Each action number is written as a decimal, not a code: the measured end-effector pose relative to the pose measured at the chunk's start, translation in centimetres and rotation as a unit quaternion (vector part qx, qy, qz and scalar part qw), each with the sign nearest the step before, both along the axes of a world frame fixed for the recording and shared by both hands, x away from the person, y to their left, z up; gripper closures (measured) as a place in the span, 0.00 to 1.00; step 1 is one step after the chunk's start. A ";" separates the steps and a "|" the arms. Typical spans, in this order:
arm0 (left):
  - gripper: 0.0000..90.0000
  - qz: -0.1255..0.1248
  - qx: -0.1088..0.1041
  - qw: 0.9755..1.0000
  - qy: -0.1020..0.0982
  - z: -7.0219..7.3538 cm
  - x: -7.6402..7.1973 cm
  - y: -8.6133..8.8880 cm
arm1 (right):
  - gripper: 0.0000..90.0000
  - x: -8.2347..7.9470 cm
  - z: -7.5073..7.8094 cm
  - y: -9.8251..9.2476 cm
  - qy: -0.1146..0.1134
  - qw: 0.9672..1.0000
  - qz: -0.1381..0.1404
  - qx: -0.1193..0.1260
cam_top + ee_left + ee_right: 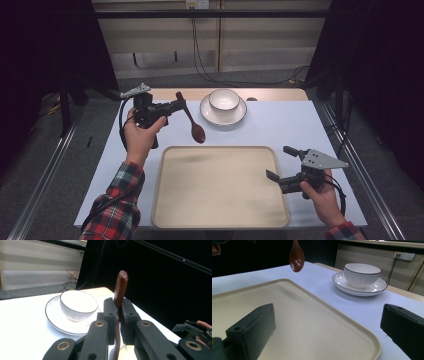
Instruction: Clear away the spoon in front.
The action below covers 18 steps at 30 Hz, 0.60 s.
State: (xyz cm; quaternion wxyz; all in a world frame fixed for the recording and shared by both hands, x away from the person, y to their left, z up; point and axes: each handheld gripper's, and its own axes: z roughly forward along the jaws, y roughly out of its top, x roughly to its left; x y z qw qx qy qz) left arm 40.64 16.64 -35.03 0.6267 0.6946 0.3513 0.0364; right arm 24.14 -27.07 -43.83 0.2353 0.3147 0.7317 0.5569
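Spoon [191, 119]: brown, pinched by its handle between the jaws of your left gripper [181, 106], hanging bowl-end down in the air just beyond the far left corner of the beige tray [220, 220]. White bowl [224, 99] sits on its saucer [238, 116] beside the spoon, apart from it. Your right gripper [281, 162] holds nothing, jaws spread wide over the tray's right edge.

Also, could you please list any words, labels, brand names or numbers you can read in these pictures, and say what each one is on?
None can be read: the spoon, bowl, saucer, tray, table and both grippers, left gripper and right gripper, bear no visible writing.
The wall socket is too small to show any marking.
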 end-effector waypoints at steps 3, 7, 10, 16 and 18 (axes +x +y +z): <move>0.94 -0.003 -0.001 1.000 0.002 -0.1 -0.3 0.1 | 0.00 0.0 0.0 0.0 -0.001 1.000 0.002 -0.002; 0.94 -0.009 0.000 1.000 0.007 -0.2 -0.7 0.3 | 0.00 0.0 0.0 0.0 0.000 1.000 0.001 -0.001; 0.94 -0.016 -0.004 1.000 0.011 -0.3 -1.1 0.3 | 0.00 0.0 0.0 0.0 -0.002 1.000 0.000 -0.002; 0.94 -0.022 -0.002 1.000 0.012 -0.6 -1.9 0.5 | 0.00 -0.1 0.0 0.0 0.003 1.000 -0.002 0.002; 0.94 -0.026 -0.005 1.000 0.014 -0.9 -2.3 0.5 | 0.00 0.0 0.0 0.0 0.002 1.000 -0.003 0.003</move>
